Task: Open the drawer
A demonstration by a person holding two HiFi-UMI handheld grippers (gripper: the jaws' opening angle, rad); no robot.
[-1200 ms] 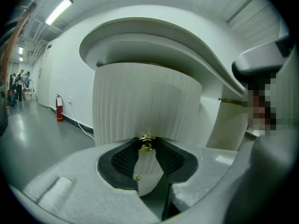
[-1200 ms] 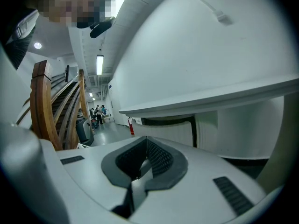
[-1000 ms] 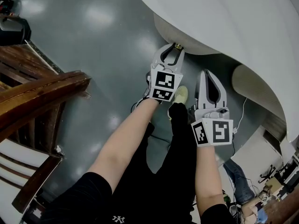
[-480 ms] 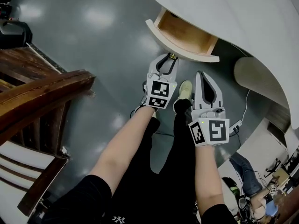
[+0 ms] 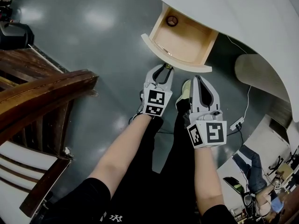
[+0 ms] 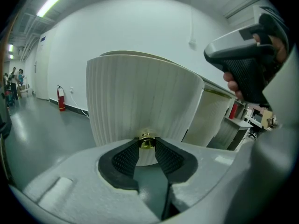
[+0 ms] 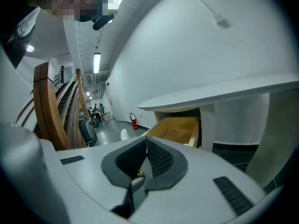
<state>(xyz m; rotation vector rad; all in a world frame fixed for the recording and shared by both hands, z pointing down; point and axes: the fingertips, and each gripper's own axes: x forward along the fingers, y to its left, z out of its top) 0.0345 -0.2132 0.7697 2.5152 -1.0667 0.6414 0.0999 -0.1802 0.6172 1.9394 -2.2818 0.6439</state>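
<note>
Closing the left gripper (image 6: 147, 141) jaws on the brass knob (image 6: 146, 143), pinching it from both sides right at the tips. Meeting that knob at the middle of the drawer (image 5: 175, 59) front, ribbed and white, curving away just beyond the jaws. Holding the right gripper (image 7: 146, 143) jaws pressed together, tips meeting, gripping nothing. Hanging just beside the left one, near the drawer front but apart from it.

Looking down in the head view: drawer standing well out from under the white table (image 5: 243, 13), pale wooden inside open to the camera, a small dark round thing (image 5: 172, 20) lying in a back corner. Missing all of that inside from the left gripper view, facing only the ribbed front. Catching the wooden inside and one side wall from the flank in the right gripper view. Showing only in the left gripper view: a red fire extinguisher (image 6: 61, 98) by the far wall, and a hand (image 6: 232, 82) carrying the right gripper at the upper right.
</note>
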